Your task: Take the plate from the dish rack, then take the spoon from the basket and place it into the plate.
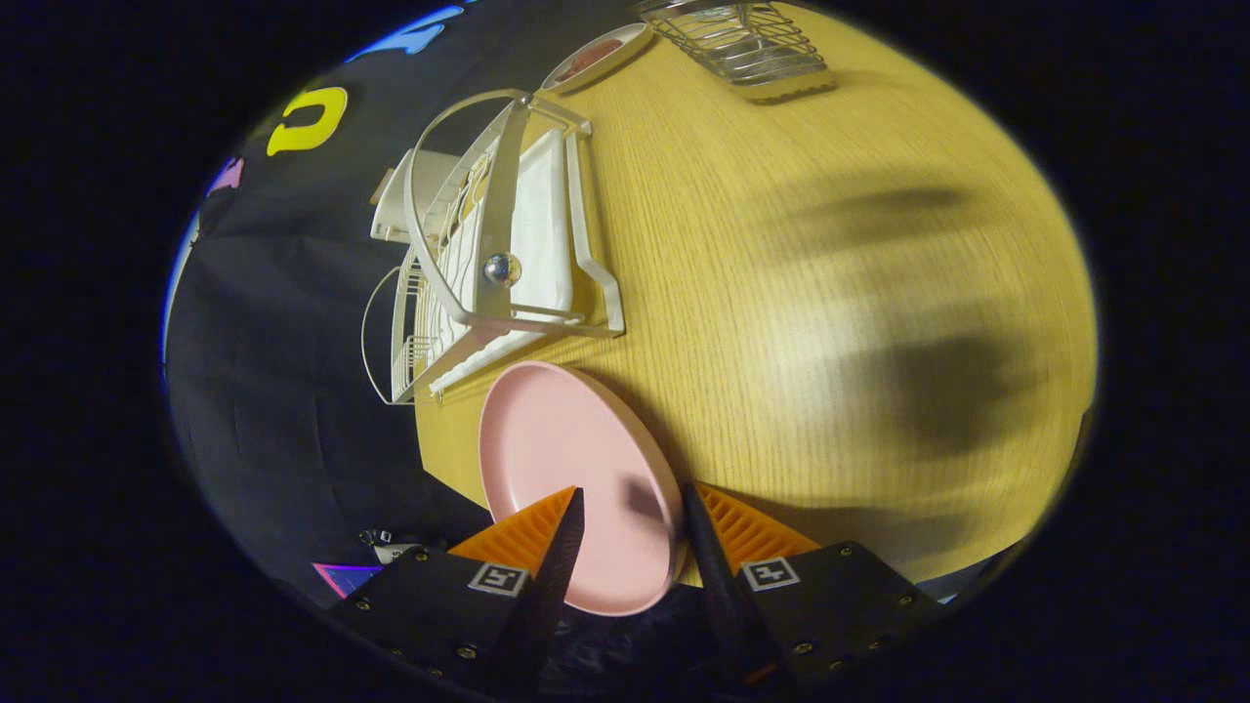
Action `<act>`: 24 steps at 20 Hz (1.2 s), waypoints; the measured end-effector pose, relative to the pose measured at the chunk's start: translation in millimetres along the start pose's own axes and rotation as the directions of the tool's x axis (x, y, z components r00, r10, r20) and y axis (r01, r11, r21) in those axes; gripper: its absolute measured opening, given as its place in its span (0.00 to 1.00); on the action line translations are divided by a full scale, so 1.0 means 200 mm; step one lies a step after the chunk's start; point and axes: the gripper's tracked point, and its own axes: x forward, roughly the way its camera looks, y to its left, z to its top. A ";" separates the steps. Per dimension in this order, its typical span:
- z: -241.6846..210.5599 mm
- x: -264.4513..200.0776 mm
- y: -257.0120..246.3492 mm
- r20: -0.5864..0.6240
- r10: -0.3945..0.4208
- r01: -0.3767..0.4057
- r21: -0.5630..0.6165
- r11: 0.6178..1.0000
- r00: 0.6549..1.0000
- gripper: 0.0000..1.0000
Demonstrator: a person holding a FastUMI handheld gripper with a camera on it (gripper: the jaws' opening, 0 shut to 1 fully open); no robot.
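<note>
Because my gripper (630, 500) holds the pink plate (571, 469) only by its rim, fingers pressed on either face, a tilt could let it slip. It hangs just clear of the dish rack (498, 244), over the table (830, 322) edge. Open wood lies toward the basket (747, 44) beyond.

A pale wooden table (781, 244) stretches away beyond the claw (630, 493) and off to its right. Soft dark shadows (937, 391) lie across the table, ahead and to the right of the claw. Far beyond the claw, at the table's far edge, sits a small shallow dish (596, 54) with something red in it. To the claw's left hangs black cloth (273, 391), and against it, well ahead, is a white boxy thing (405, 200) I can't identify.
</note>
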 end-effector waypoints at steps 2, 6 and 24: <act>0.02 -0.05 -0.06 0.012 -0.023 0.023 -0.009 1.000 1.000 0.67; 0.07 -0.15 -0.13 0.052 -0.041 0.040 0.005 0.999 0.998 0.67; 1.06 -0.89 -0.09 0.745 -0.215 0.217 0.097 0.971 0.632 0.67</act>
